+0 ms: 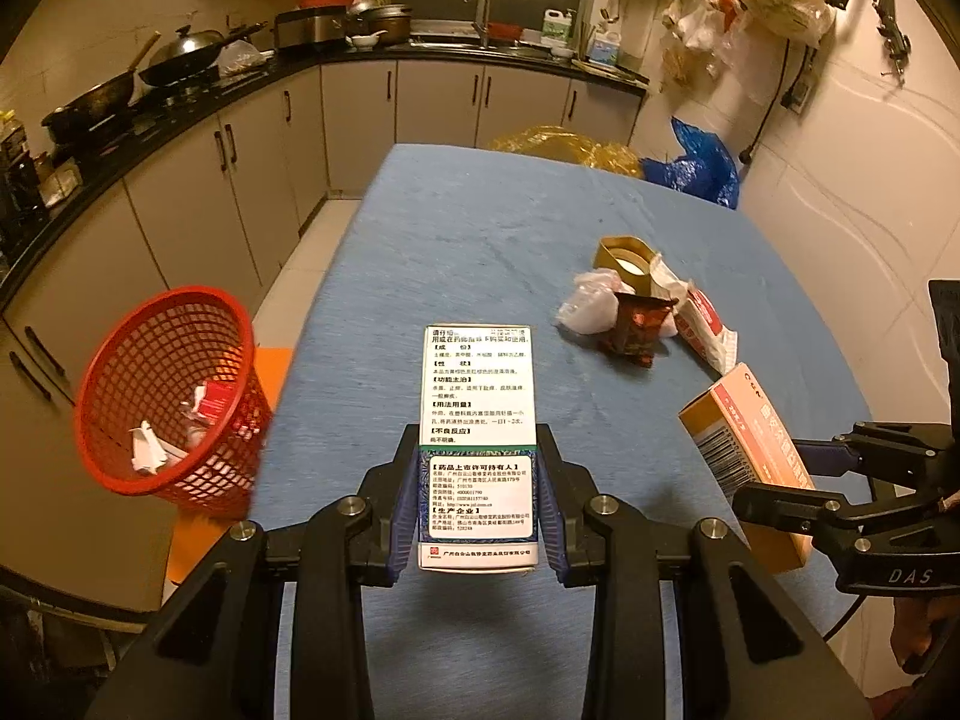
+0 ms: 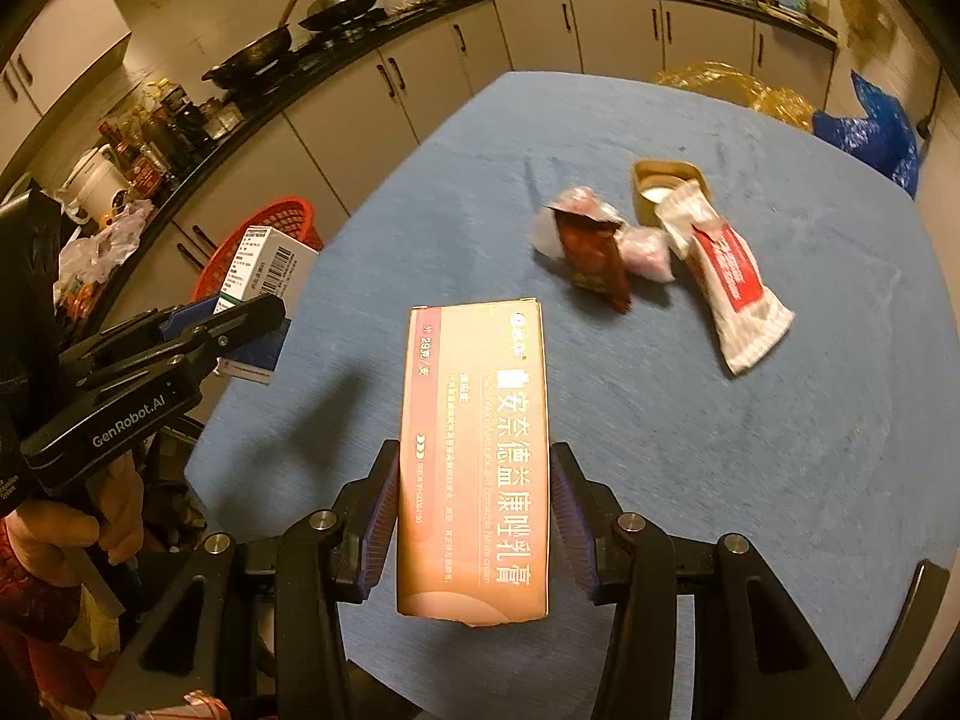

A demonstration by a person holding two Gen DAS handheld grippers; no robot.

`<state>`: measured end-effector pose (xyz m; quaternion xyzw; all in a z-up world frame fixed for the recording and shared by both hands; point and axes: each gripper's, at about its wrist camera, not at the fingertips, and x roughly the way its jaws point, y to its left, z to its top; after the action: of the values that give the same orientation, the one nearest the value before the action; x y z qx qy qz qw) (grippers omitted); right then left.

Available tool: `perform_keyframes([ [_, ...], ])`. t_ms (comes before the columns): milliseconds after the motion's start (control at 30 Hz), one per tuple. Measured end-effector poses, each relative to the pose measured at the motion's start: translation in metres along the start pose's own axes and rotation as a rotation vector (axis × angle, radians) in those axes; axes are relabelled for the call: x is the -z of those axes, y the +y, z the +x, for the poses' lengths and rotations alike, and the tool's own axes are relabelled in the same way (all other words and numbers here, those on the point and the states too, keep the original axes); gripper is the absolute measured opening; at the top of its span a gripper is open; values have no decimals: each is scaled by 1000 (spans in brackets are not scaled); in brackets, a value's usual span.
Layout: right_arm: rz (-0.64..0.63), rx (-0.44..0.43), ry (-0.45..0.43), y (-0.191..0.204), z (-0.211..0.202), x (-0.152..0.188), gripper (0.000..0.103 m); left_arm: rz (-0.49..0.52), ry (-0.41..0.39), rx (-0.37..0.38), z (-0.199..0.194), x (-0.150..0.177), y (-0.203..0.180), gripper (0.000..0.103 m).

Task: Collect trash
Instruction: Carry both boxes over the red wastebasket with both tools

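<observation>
The left tongs (image 1: 478, 504) clamp a white printed cardboard medicine box (image 1: 478, 420) above the blue-clothed counter (image 1: 480, 252). Left of them stands a red mesh plastic basket (image 1: 168, 396) holding paper scraps. To their right, the right tongs (image 1: 798, 480) pinch an orange cardboard box (image 1: 744, 450).

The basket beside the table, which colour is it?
Red, an open mesh basket; the left wrist view shows it best.

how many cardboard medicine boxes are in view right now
2. The white box sits clamped in the left gripper; the orange box is clamped in the right gripper. The red basket may hide more.
</observation>
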<state>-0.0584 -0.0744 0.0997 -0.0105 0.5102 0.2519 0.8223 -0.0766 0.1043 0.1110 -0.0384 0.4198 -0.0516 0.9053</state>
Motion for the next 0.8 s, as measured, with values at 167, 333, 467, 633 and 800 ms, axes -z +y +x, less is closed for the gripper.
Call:
perform_keyframes([
  [167,-24,-13,-7,17,0,-7,52,-22,-21,-18,-12,1,16,33],
  [333,-50,-27,-19,34,-1,-16,52,-44,-43,-35,-24,0,32,33],
  [467,-66,-43,-29,47,-1,-24,52,-61,-57,-45,-33,0,46,33],
  [633,-83,-61,-43,65,0,-36,52,-80,-79,-62,-45,-3,65,33],
  [800,-95,-76,-50,82,5,-47,52,-95,-96,-78,-53,-6,82,33],
])
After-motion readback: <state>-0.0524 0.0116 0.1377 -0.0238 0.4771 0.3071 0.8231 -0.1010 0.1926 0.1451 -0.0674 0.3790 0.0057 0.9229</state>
